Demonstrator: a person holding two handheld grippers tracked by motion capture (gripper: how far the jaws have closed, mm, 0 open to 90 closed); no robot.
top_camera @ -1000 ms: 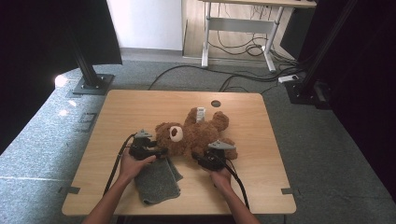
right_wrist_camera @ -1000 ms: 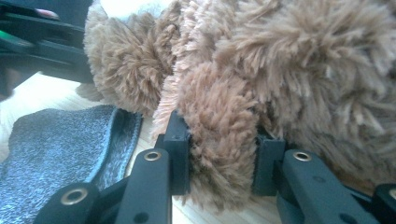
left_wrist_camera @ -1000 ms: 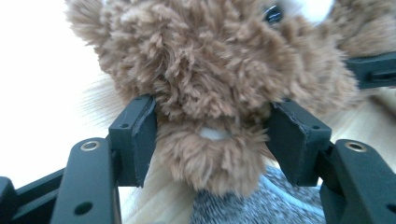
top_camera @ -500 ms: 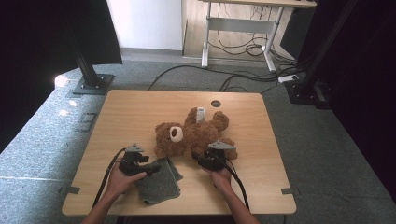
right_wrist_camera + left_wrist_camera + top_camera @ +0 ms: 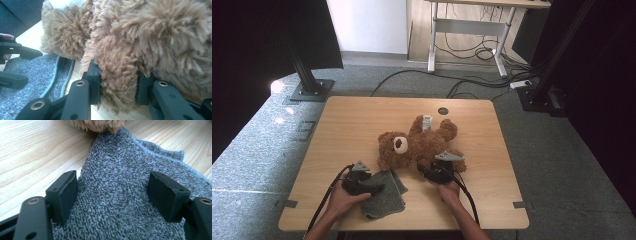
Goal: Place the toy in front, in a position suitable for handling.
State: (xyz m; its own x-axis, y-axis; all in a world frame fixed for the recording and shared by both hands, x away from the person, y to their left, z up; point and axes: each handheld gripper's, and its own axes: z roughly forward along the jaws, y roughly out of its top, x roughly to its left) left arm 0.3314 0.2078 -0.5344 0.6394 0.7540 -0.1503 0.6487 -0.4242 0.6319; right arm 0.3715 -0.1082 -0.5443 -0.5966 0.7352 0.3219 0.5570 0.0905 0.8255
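Observation:
A brown teddy bear [image 5: 417, 145] lies on its back in the middle of the wooden table [image 5: 352, 125]. A grey terry cloth [image 5: 384, 197] lies crumpled in front of its head. My left gripper [image 5: 374, 189] rests low over the cloth [image 5: 117, 150]. Its jaws have just been opening and stand open, with cloth between them and the pads [image 5: 65, 192] not pressing it. My right gripper [image 5: 423, 171] is shut on one furry limb of the bear [image 5: 155, 30], both pads sunk in the fur. The bear's head edge [image 5: 97, 125] touches the cloth's far end.
A white tag [image 5: 427, 121] sticks up from the bear. A round cable hole [image 5: 442, 110] sits near the table's far edge. Black stand bases [image 5: 309, 91] and cables lie on the floor beyond the table. Bare wood spreads left and far of the bear.
My left hand has drawn back from beside the bear's head toward the near edge and sunk onto the grey cloth. The right hand and the bear have stayed put.

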